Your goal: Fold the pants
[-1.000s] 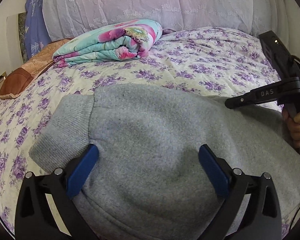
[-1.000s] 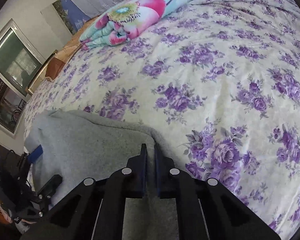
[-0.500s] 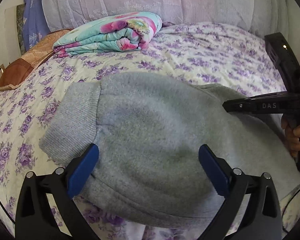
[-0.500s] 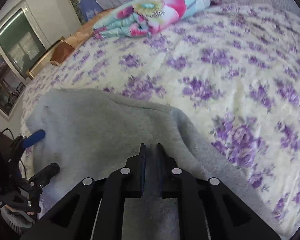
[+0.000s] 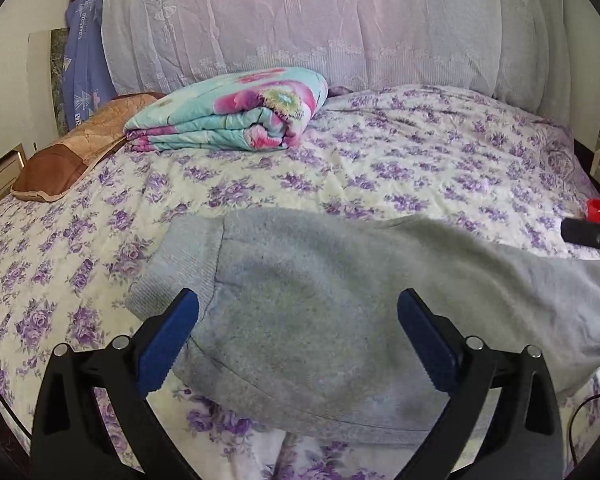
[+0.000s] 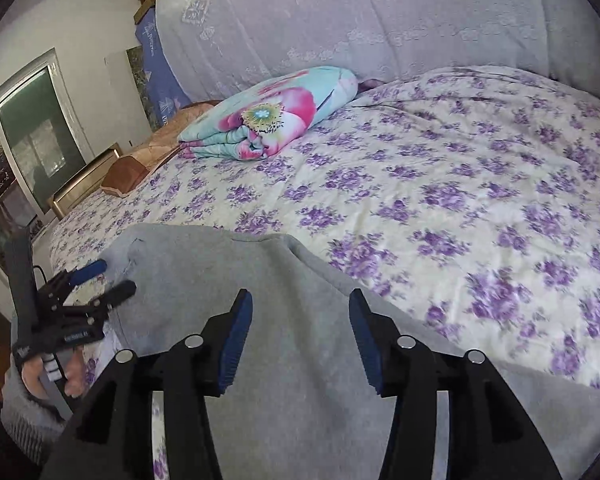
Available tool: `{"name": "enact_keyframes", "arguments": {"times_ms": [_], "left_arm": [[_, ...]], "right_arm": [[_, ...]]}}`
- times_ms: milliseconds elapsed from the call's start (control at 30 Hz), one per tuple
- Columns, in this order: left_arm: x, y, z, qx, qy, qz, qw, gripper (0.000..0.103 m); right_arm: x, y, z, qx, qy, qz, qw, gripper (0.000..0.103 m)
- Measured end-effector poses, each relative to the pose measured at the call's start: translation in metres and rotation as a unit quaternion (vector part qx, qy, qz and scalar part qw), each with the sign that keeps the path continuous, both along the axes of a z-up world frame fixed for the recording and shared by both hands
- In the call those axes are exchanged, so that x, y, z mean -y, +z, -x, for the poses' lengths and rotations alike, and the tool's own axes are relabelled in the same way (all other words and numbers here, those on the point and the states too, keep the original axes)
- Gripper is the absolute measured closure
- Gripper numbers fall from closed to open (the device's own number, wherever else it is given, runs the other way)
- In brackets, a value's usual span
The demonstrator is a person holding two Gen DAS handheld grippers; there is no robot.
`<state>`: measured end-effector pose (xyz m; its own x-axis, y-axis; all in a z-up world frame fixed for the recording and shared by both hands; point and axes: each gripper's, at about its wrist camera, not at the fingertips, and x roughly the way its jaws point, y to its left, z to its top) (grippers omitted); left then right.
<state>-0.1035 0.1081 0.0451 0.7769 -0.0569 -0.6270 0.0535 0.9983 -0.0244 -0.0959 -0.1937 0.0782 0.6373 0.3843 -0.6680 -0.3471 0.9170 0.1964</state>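
Note:
The grey fleece pants (image 5: 324, 304) lie folded on the floral bedspread (image 5: 380, 168) near the bed's front edge, the ribbed cuff (image 5: 176, 268) at the left. My left gripper (image 5: 298, 336) is open and empty, just above the fold. The pants also show in the right wrist view (image 6: 228, 280). My right gripper (image 6: 300, 336) is open over them and holds nothing. The left gripper (image 6: 100, 280) shows at the left of that view, held in a hand.
A folded turquoise and pink quilt (image 5: 236, 116) lies at the back of the bed. A brown pillow (image 5: 72, 152) is at the back left. A lilac lace cover (image 5: 320, 20) rises behind. A window (image 6: 28, 152) is at the left.
My right gripper has opened and let go of the pants. Both grippers have drawn back from the pants, which now lie flat on the bed.

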Motion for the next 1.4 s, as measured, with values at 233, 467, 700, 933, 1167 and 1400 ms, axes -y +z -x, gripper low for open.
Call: {"name": "enact_keyframes", "arguments": {"times_ms": [233, 467, 700, 933, 1167, 1400], "left_arm": [[0.013, -0.054, -0.020, -0.088, 0.008, -0.047, 0.9950, 0.005], [0.026, -0.019, 0.009, -0.037, -0.014, -0.033, 0.9987, 0.006], [0.049, 0.003, 0.027, 0.000, -0.059, 0.008, 0.9982, 0.005], [0.092, -0.011, 0.036, -0.017, -0.102, 0.003, 0.9947, 0.005], [0.139, -0.023, 0.026, -0.041, -0.134, -0.015, 0.9900, 0.005], [0.148, -0.065, 0.001, -0.115, -0.120, -0.007, 0.9861, 0.004]], "right_arm": [[0.046, -0.071, 0.037, -0.099, -0.062, 0.008, 0.993, 0.037], [0.071, -0.040, 0.082, -0.021, -0.097, -0.035, 0.994, 0.037], [0.182, -0.036, 0.165, -0.011, -0.279, -0.132, 0.951, 0.036], [0.236, -0.078, 0.172, -0.071, -0.361, -0.238, 0.899, 0.030], [0.241, -0.090, 0.142, -0.059, -0.376, -0.253, 0.890, 0.020], [0.244, -0.092, 0.135, -0.019, -0.370, -0.246, 0.896, 0.020]]}}
